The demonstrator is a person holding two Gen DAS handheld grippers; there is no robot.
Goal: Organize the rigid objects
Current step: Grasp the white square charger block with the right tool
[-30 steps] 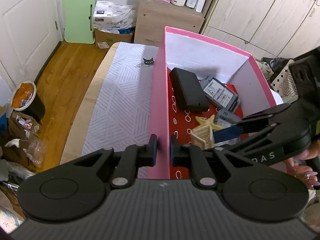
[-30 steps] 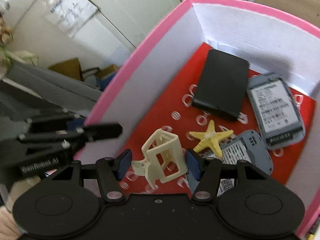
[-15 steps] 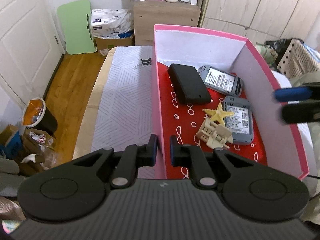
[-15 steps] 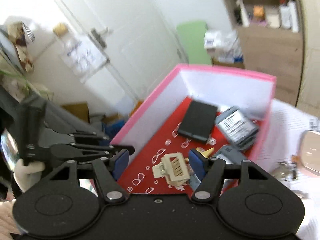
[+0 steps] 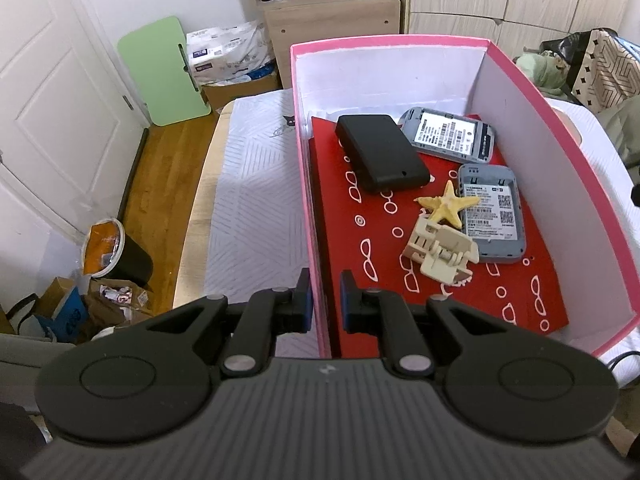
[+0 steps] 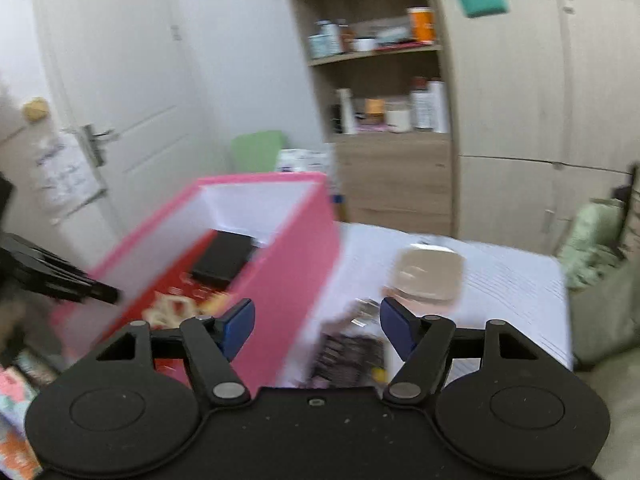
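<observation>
A pink box (image 5: 532,88) with a red patterned floor stands on the table. It holds a black case (image 5: 380,152), two grey router-like devices (image 5: 450,134) (image 5: 490,210), a yellow starfish (image 5: 446,206) and a cream plastic clip (image 5: 438,254). My left gripper (image 5: 324,304) is shut on the box's near left wall. My right gripper (image 6: 316,322) is open and empty, above the table just right of the box (image 6: 296,240). A dark patterned object (image 6: 348,356) and a pale squarish object (image 6: 430,276) lie on the table ahead, blurred.
The table has a white patterned cloth (image 5: 256,200). A door (image 5: 48,100), a green board (image 5: 164,70), a bin (image 5: 116,254) and floor clutter are to the left. Wooden shelves (image 6: 384,92) and wardrobes stand behind.
My right gripper let go of the cream clip, which now lies in the box. It rose out of the box and swung right over the table. My left gripper kept its hold.
</observation>
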